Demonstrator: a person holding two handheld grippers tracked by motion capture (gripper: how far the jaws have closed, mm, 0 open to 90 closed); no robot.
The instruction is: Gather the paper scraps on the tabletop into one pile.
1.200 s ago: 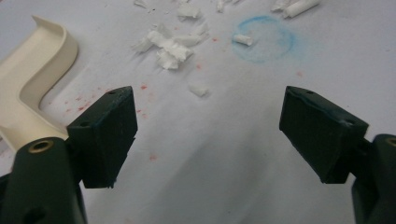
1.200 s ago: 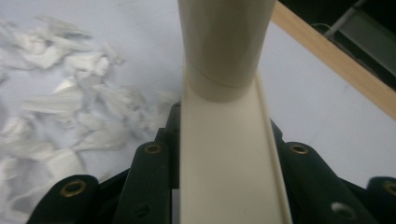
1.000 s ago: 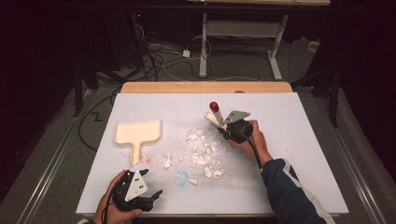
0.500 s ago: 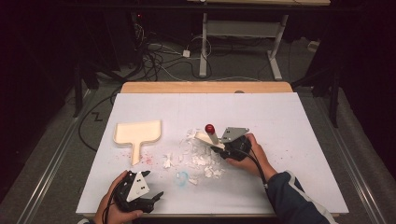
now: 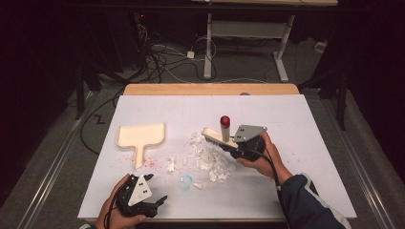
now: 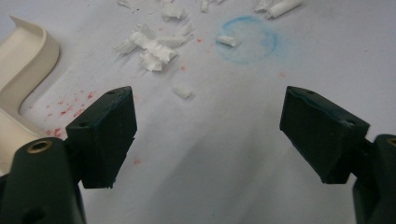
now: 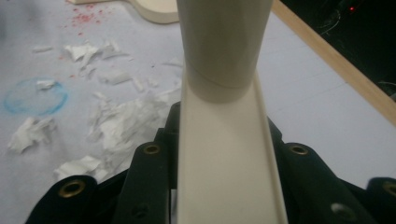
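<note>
While the right gripper [image 5: 237, 143] clamps the cream brush [image 5: 218, 137] over the far right side of the paper scraps [image 5: 205, 160], most of the sweeping is undone: the scraps lie loose around the tabletop's middle, well apart from the dustpan [image 5: 141, 135] toward its left edge. Near the front edge the left gripper [image 5: 154, 202] rests with jaws spread, grasping nothing; pan pickup remains.

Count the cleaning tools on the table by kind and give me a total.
Brush: 1
Dustpan: 1
Pile of torn paper scraps: 1, pieces too many to count
Total: 2 tools and 1 pile
</note>
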